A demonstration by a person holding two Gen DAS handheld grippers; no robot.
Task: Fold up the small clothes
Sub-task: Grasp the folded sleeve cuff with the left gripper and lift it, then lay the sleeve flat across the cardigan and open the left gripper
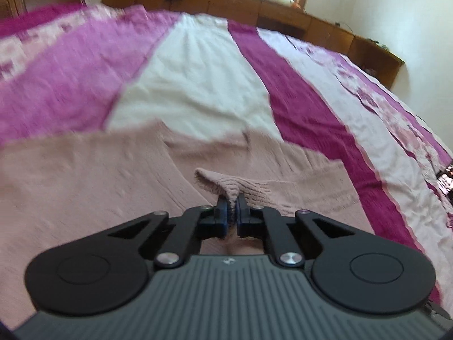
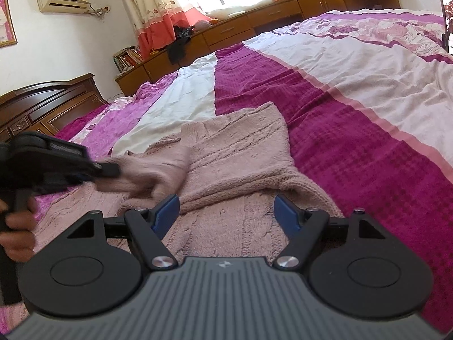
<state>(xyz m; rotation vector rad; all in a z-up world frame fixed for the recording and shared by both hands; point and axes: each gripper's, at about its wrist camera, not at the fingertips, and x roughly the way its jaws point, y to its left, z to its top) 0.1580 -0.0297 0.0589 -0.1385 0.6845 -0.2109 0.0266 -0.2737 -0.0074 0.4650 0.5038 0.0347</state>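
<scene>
A dusty-pink knitted sweater [image 2: 237, 153] lies spread on the bed. In the left wrist view my left gripper [image 1: 234, 201] is shut on a ribbed cuff of the pink sweater [image 1: 85, 175], which bunches up between the blue pads. The right wrist view shows that same left gripper [image 2: 113, 170] at the left, held by a hand [image 2: 17, 226] and blurred, with the sleeve stretched from it. My right gripper [image 2: 226, 209] stands open low over the sweater's body, with nothing between its blue pads [image 2: 167, 211].
The bed carries a magenta, white and floral striped cover [image 2: 339, 99]. A wooden headboard [image 2: 48, 99] is at the left and a low wooden cabinet [image 2: 254, 25] runs along the wall under the window. A dark garment [image 2: 178, 45] hangs over the cabinet.
</scene>
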